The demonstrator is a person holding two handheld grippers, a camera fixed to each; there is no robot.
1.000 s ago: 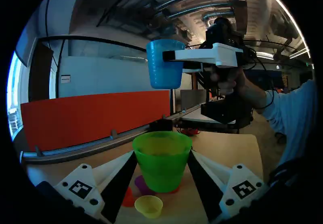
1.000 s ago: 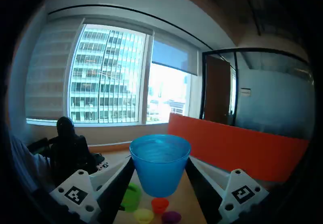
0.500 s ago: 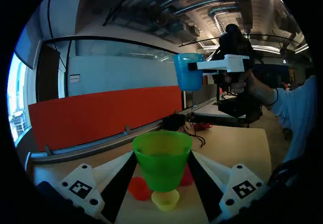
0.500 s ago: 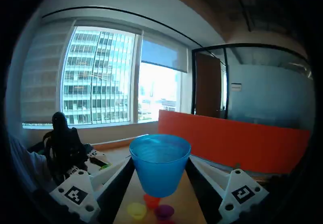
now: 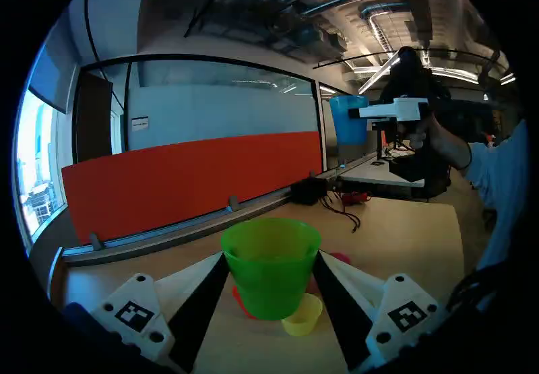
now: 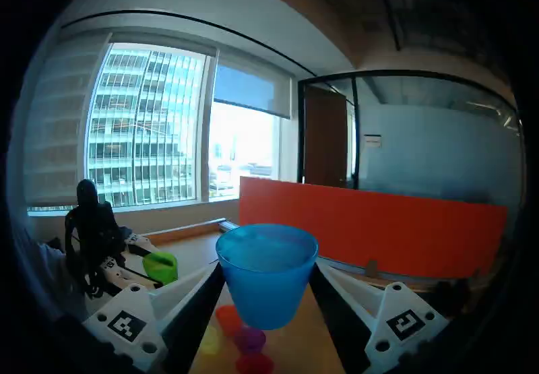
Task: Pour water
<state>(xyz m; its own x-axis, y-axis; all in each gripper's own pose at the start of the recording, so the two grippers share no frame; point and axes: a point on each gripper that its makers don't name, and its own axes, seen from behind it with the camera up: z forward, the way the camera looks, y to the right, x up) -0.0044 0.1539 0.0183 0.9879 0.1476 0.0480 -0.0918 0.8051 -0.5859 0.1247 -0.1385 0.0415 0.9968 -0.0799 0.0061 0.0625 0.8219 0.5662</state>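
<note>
My left gripper (image 5: 271, 258) is shut on an upright green cup (image 5: 271, 283), held above the wooden table (image 5: 404, 239). In the left gripper view the blue cup (image 5: 347, 123) hangs far off at the upper right, gripped by the other gripper, which a hand (image 5: 431, 138) holds. In the right gripper view, my right gripper (image 6: 267, 265) is shut on that blue cup (image 6: 267, 296), upright, with water inside. Far left in the same view, the green cup (image 6: 160, 266) sits in the left gripper's fingers (image 6: 124, 273).
Small cups stand on the table below: a yellow one (image 5: 303, 315) and a red one (image 5: 239, 301), and a red (image 6: 229, 319) and a purple one (image 6: 249, 339). An orange partition (image 5: 188, 178) runs along the table's far edge. A black box with cables (image 5: 310, 189) lies there.
The blue cup in the right gripper has moved from above the green cup to far off at the right. Both cups stay upright and gripped.
</note>
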